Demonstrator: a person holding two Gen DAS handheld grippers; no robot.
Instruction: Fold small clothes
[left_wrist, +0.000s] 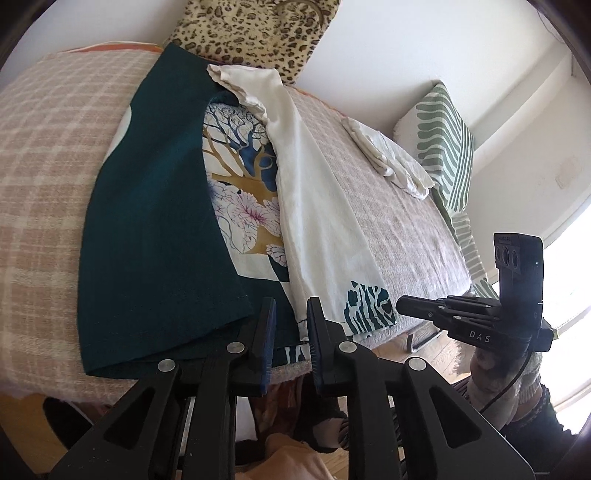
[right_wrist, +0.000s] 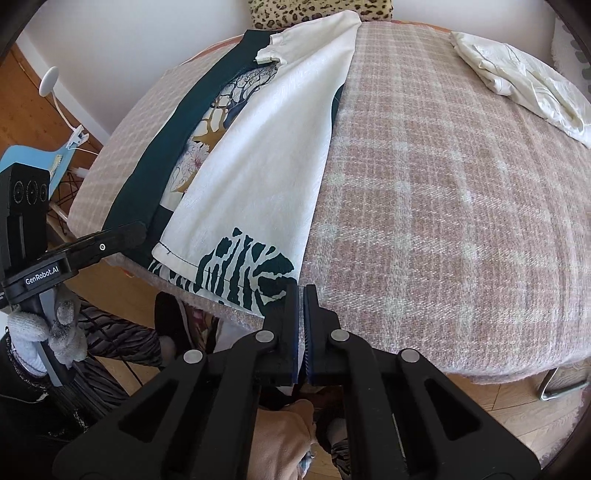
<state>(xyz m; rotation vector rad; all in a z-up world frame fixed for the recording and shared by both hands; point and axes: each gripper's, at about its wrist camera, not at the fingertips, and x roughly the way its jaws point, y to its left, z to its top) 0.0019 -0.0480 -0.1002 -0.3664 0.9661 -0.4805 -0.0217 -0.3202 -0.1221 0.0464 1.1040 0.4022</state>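
Observation:
A small shirt (left_wrist: 243, 206) lies lengthwise on the checked blanket (left_wrist: 48, 155), both sides folded in over its tree print: a dark green flap (left_wrist: 155, 229) on the left, a white flap (left_wrist: 317, 221) on the right. It also shows in the right wrist view (right_wrist: 266, 162). My left gripper (left_wrist: 291, 314) is open a little at the shirt's near hem, holding nothing. My right gripper (right_wrist: 301, 295) is shut and empty just off the hem's right corner, by the green leaf print (right_wrist: 251, 269). It shows closed in the left wrist view (left_wrist: 402, 304).
A folded white garment (right_wrist: 524, 77) lies at the blanket's (right_wrist: 443, 192) far right. A leopard-print cushion (left_wrist: 258, 33) and a green striped cushion (left_wrist: 443, 140) stand at the back. Wooden floor (right_wrist: 480, 413) and my legs are below the near edge. A blue chair (right_wrist: 55, 162) stands left.

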